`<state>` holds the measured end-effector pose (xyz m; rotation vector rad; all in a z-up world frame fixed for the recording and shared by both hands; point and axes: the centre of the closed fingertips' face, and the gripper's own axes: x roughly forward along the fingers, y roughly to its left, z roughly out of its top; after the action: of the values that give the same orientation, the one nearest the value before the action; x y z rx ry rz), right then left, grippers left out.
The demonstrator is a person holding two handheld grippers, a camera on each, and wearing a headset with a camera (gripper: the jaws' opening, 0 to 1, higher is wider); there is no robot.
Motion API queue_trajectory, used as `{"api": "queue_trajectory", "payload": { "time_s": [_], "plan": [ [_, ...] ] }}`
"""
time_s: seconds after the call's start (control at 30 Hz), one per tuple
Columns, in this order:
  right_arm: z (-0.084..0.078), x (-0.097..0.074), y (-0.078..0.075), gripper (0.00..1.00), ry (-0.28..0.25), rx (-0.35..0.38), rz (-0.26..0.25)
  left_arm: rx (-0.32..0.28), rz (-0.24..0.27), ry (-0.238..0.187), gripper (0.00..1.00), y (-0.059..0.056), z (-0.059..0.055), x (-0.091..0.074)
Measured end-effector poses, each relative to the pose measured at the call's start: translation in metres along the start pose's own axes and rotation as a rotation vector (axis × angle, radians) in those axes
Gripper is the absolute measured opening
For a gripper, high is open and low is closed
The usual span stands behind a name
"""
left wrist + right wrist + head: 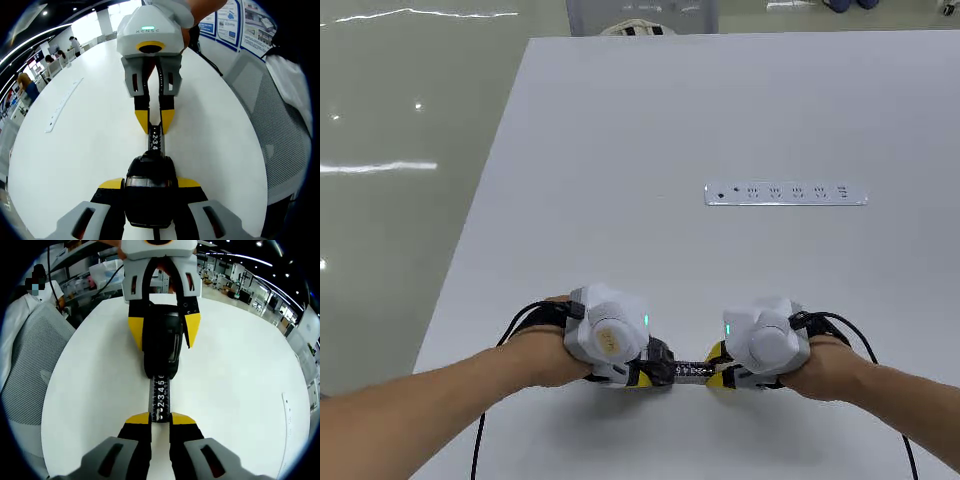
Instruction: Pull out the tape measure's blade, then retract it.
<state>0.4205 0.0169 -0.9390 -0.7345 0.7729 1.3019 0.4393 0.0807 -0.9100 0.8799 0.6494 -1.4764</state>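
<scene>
Across the white table [720, 120] my one fixed mark is the power strip [786, 194], and all the work sits on the near side of it, well apart from it and close to my edge. Nearer than the strip and off to its left, the left gripper [150, 183] is clamped on the tape measure case [162, 342], a black body between yellow-tipped jaws. Almost straight toward me from the strip, the right gripper [160, 419] has its jaws pinched together on the free end of the blade [160, 392]. I judge this the very start of the pull-out: only a short run of blade bridges the two grippers, and retracting is not yet due. The next move, as I read it, calls for drawing the right gripper away from the case, roughly parallel to the strip, while the left one pins the case; a slack pinch would let the blade snap home. For writing, the right gripper's white housing carries what looks like XENSE in the left gripper view, the blade shows 2, 3, 4 and 5 in the right gripper view, and the strip's markings are too small to read.
</scene>
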Motion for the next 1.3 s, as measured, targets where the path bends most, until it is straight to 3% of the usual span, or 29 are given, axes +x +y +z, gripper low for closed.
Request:
{"api": "queue_trajectory", "payload": {
  "time_s": [1.3],
  "plan": [
    [-0.045,-0.025,-0.004,0.12,0.037,0.045,-0.005,0.001,-0.011,0.014,0.34,0.000,0.000,0.001]
  ]
}}
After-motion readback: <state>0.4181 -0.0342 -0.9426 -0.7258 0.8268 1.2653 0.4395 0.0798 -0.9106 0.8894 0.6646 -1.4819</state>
